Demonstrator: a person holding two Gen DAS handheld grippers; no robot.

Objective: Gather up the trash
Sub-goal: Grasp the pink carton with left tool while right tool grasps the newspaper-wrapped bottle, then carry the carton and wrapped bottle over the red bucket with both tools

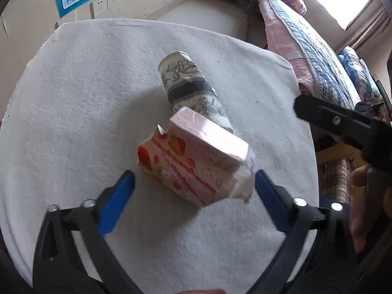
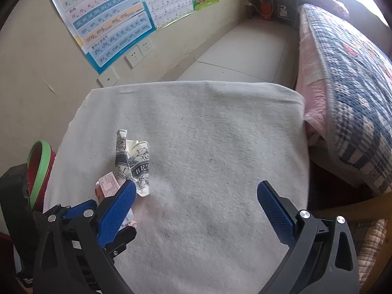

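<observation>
- My left gripper (image 1: 194,183) is spread wide, blue pads either side of the pink strawberry carton (image 1: 193,159); neither pad presses on it, so nothing is gripped.
- Carton is crushed and lies tilted on the white towel (image 1: 85,110).
- Crumpled paper cup (image 1: 188,83) lies just behind the carton, touching it.
- My right gripper (image 2: 196,196) is open and holds nothing, over bare towel right of the trash.
- Red bin with green rim (image 2: 39,161) sits at the towel's left edge.
- Plaid quilt (image 2: 355,85) on the right.
</observation>
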